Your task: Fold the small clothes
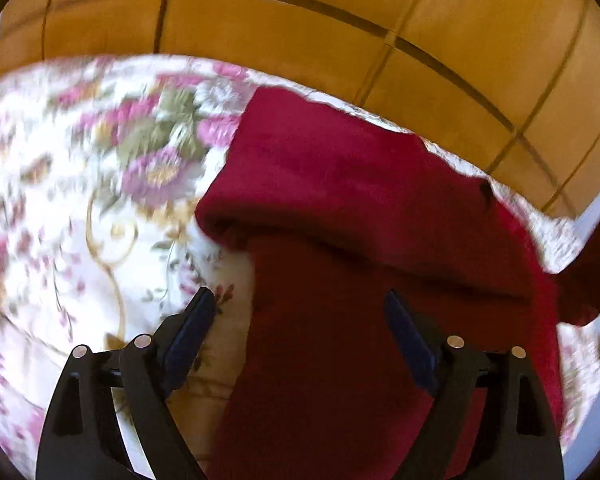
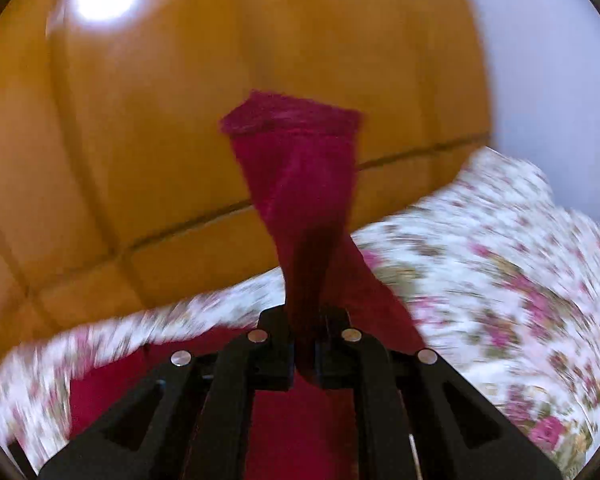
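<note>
Red garment [image 1: 340, 208]: dark crimson, soft knit or fleece by the look. It lies mostly on the floral bedspread [image 1: 80, 168], its far edge running along the spread's edge with the orange tiled floor [image 1: 300, 12] beyond. One part, a sleeve or leg (cannot tell which), is lifted off the spread.

Right gripper [image 2: 305, 344]: clamped tight on that lifted part of the garment [image 2: 300, 184]. Cloth is bunched between the fingers and rises in a twisted strip with its free hemmed end flared above, over the floor side of the spread [image 2: 480, 264].

Left gripper [image 1: 300, 300]: spread wide, holding nothing, above the garment's near part. One finger [image 1: 192, 328] is over the floral print, the other over red cloth.

Risks, as judged from here:
- Strip is twisted; laid down as is, the fold would come out roped and uneven
- Body of garment is unpinned; a pull from the right could drag the whole piece toward the spread's edge and off to the floor
- Narrow bunched grip could slip mid-swing
- Both views are motion-blurred, so edges are hard to place
</note>
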A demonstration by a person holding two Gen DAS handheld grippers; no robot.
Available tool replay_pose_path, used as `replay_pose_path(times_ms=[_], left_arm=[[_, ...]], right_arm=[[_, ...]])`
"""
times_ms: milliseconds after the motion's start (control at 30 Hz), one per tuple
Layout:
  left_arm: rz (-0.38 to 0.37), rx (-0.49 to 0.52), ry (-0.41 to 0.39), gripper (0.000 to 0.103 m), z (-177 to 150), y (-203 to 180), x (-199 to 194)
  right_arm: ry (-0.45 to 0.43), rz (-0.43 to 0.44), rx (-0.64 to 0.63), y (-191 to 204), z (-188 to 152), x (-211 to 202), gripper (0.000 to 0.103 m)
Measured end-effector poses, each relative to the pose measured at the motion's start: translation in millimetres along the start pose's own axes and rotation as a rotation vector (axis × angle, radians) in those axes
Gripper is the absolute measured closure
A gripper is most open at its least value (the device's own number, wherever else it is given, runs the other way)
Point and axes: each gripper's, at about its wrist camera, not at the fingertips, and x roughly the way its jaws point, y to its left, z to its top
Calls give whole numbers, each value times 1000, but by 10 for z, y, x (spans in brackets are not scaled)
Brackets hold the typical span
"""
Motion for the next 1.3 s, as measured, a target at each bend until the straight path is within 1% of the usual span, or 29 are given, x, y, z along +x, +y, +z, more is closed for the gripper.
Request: replay_pose_path(times_ms=[67,133,200,267,300,333,367,400,433,500,533,567,600,633,667,733,767,800,833,933,967,1000,1033,1067,1100,1133,1200,1233,1300], left_arm=[[-36,-26,-14,18,-10,60,-20],[-46,-28,-16,17,-21,72,-15],[-59,-28,-15,15,-25,86,-15],[-59,-28,-14,15,-32,69,-19],[-57,-28,-11,15,-29,64,-19],[-54,-27,-5,15,6,67,-10],[-51,-27,0,15,16,58,-31],[-50,-27,2,15,43,52,-61],[-54,-26,-7,15,94,27,-96],[-63,-19,-38,15,170,-29,-176],[-73,-12,-51,15,215,-72,-195],[-89,5,-67,15,280,-152,-206],[-95,22,-76,15,318,-217,-199],[-96,48,-86,15,364,-309,-170],[-92,73,-89,15,407,-403,-117],[-98,99,-90,15,463,-549,-2],[-99,116,-87,15,484,-622,69],[-92,151,-76,15,494,-729,191],[-81,177,-67,15,498,-787,273],[-21,261,-46,15,423,-906,495],[26,286,0,15,380,-911,640],[41,280,33,16,363,-885,734],[43,277,37,16,362,-873,759],[51,285,33,16,370,-884,753],[67,303,31,16,353,-913,758],[77,313,31,15,339,-927,765],[83,318,32,15,331,-937,765],[87,323,33,14,332,-952,779],[92,329,34,13,331,-952,791]], right_arm=[[35,46,-68,382,-182,118,97],[83,103,-132,771,-426,260,97],[126,141,-197,1063,-683,364,96],[210,184,-278,1355,-1031,530,86],[254,200,-298,1438,-1170,576,77],[320,219,-314,1481,-1340,649,56],[372,233,-320,1486,-1458,694,48],[413,242,-322,1479,-1559,700,47],[411,253,-307,1405,-1614,644,46],[359,309,-226,1201,-1582,480,33],[313,353,-144,1013,-1534,335,24],[286,368,-89,888,-1487,248,24],[275,366,-40,753,-1461,193,24],[271,352,19,562,-1431,152,27],[267,337,87,355,-1378,142,38],[278,284,252,-105,-1313,211,51],[284,260,328,-303,-1281,257,55],[287,245,418,-510,-1277,316,56],[287,245,538,-757,-1289,402,56],[269,260,795,-1247,-1358,647,56],[259,260,858,-1359,-1368,726,60],[256,259,905,-1450,-1404,803,69],[266,253,931,-1549,-1384,887,92],[263,253,921,-1581,-1353,910,92],[233,252,884,-1579,-1293,870,93],[178,229,811,-1539,-1214,765,93],[102,189,679,-1418,-1130,608,93],[105,136,646,-1418,-1191,586,93],[216,69,691,-1478,-1392,799,93]])
